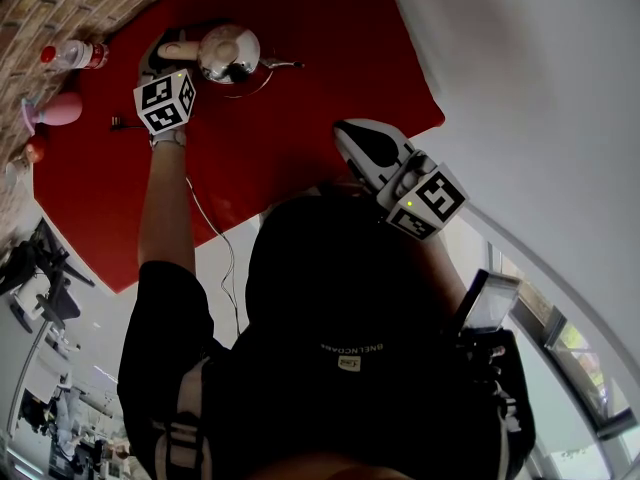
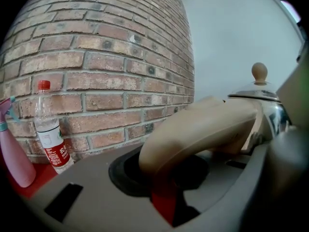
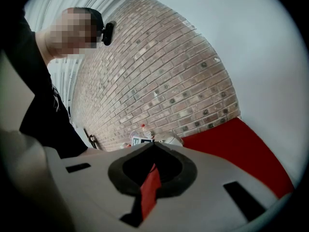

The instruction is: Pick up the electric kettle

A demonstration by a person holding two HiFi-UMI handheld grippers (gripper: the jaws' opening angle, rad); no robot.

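Your left gripper (image 1: 172, 56) is at the kettle (image 1: 230, 54), which stands upright at the far end of the red table (image 1: 330, 58), close to the brick wall (image 2: 111, 57). In the left gripper view the beige handle (image 2: 203, 129) arches down into the gap between the jaws. Both jaws are drawn in against it, partly closed with the handle filling the space, so you have hold of the kettle by its handle.

From your head view, the kettle's long axis runs from handle to spout, left to right across the picture. The handle is at the left end, towards your left gripper. The thin spout (image 1: 284, 65) points right, away from that gripper. The lid knob (image 2: 259, 72) points straight up above the chrome body.

Your right gripper (image 1: 345, 136) hangs over the near edge of the table, well apart from the kettle. Its jaws are together at the tips, with only a sliver of red showing through behind them, and they hold nothing.

To the left of the kettle, against the wall, stand a clear bottle (image 2: 50, 129) with a red cap and a pink bottle (image 2: 12, 149).
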